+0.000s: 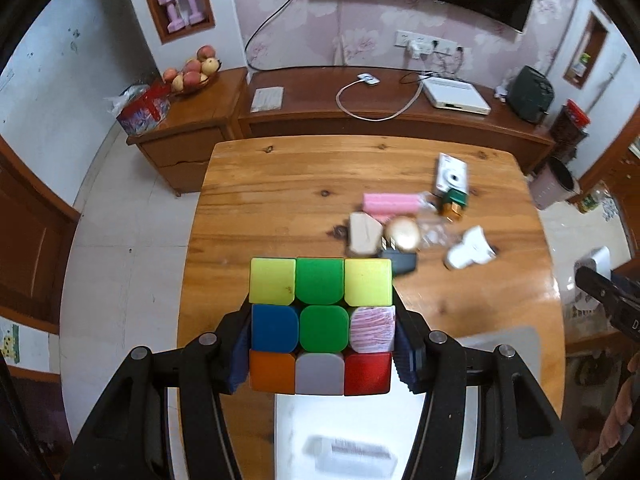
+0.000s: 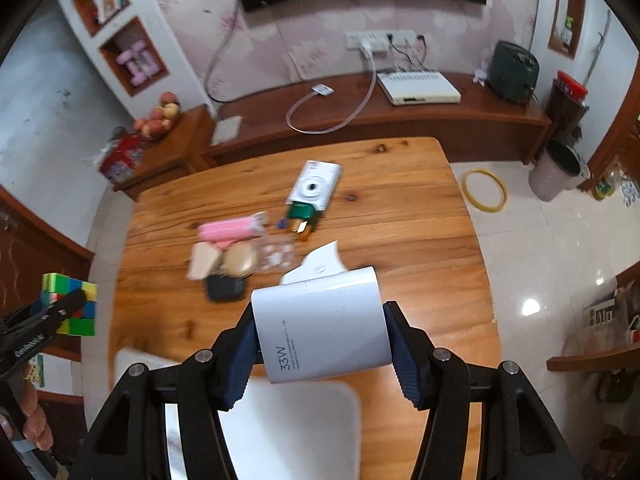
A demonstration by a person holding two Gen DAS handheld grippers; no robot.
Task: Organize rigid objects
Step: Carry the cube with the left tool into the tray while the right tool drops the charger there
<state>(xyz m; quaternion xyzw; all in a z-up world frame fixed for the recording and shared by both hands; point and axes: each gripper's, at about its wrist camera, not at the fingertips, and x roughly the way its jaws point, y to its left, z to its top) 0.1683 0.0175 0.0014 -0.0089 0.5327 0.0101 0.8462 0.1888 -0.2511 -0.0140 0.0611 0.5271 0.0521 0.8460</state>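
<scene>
Left wrist view first: my left gripper (image 1: 320,344) pinches the puzzle cube (image 1: 320,326) by its two side faces, pads flat on the middle row, so it hangs square at lower centre of the frame, above the near part of the wooden table (image 1: 280,184). Left of the cube lies bare wood up to the table's left edge, good room for setting down, I judge. Right of it, mid-frame, the rest waits in a loose cluster: pink pack (image 1: 390,203), camera box (image 1: 451,174), white plug (image 1: 470,254). Below me sits a white tray (image 1: 288,432), likely the destination. Right wrist view: my right gripper (image 2: 322,338) clamps the white charger box (image 2: 322,326) across its width at lower centre, tilted, clear of the cluster above it. The table's right edge falls to open floor.
</scene>
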